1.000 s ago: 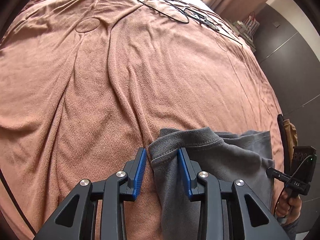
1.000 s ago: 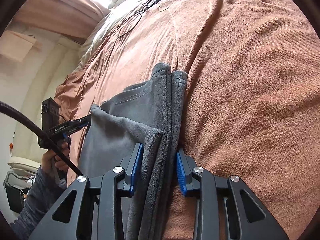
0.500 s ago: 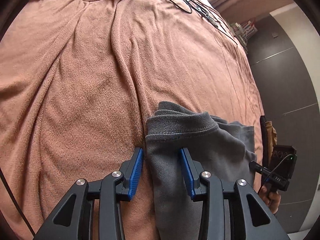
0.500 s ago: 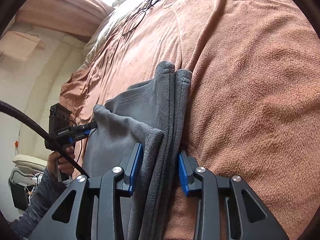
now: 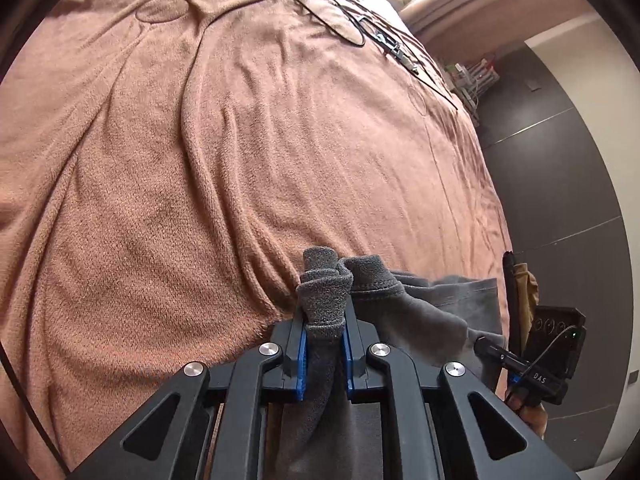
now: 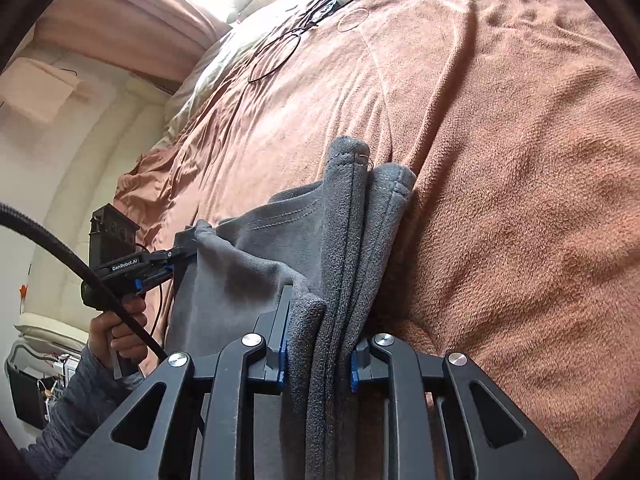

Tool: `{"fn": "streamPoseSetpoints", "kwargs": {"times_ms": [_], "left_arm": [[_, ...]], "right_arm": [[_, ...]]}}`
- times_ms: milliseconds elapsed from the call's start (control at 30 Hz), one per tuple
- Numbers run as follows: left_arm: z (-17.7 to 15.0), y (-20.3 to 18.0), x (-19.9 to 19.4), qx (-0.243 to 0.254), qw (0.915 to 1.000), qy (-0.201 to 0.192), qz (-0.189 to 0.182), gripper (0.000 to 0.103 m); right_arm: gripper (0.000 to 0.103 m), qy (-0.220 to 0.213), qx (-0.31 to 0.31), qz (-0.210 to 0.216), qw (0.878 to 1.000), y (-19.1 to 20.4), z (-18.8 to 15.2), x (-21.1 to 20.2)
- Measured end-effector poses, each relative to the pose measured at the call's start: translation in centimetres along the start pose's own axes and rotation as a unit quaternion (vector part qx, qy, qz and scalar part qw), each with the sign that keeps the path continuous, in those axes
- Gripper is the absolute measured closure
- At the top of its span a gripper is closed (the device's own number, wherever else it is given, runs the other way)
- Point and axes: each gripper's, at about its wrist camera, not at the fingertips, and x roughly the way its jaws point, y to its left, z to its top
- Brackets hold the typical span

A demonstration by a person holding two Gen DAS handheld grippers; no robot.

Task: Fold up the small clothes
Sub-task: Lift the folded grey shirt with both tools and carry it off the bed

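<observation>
A small grey fleece garment [image 5: 424, 312] lies folded on a brown bed blanket [image 5: 240, 160], near its front edge. My left gripper [image 5: 324, 320] is shut on one bunched corner of it, which sticks up between the blue pads. In the right wrist view the garment [image 6: 280, 240] shows layered hems, and my right gripper [image 6: 318, 344] is shut on that thick folded edge. The left gripper [image 6: 160, 264] appears there at the left, clamped on the far corner, held by a hand [image 6: 116, 328]. The right gripper [image 5: 536, 376] shows at the right of the left wrist view.
Black cables [image 5: 332, 12] loop across the far end of the bed, also in the right wrist view as cables [image 6: 280, 56]. The blanket [image 6: 500, 200] is wrinkled. A dark panelled wall [image 5: 560, 160] runs along the bed's right side. Pillows and a headboard lie beyond.
Both grippers stood open around the garment's edges and have closed on them. The left corner now bunches up between the pads, and the cloth is lifted slightly.
</observation>
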Motion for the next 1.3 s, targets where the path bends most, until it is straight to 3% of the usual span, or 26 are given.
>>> {"fn": "streamPoseSetpoints", "kwargs": {"times_ms": [533, 1000, 1300], "left_arm": [[-2.1, -7.6, -10.7, 0.049, 0.9948, -0.079, -0.043, 0.09], [-6.4, -17.7, -19.9, 0.11, 0.9795, -0.142, -0.091, 0.09], [-9.7, -26.5, -22.9, 0.151, 0.9667, -0.154, -0.137, 0.091]], "right_arm": [[0.088, -0.062, -0.078, -0.002, 0.995, 8.2, -4.1, -9.0], [0.089, -0.152, -0.126, -0.016, 0.98, 12.4, -10.4, -23.9], [0.089, -0.22, -0.146, -0.07, 0.962, 14.2, -14.3, -36.1]]}}
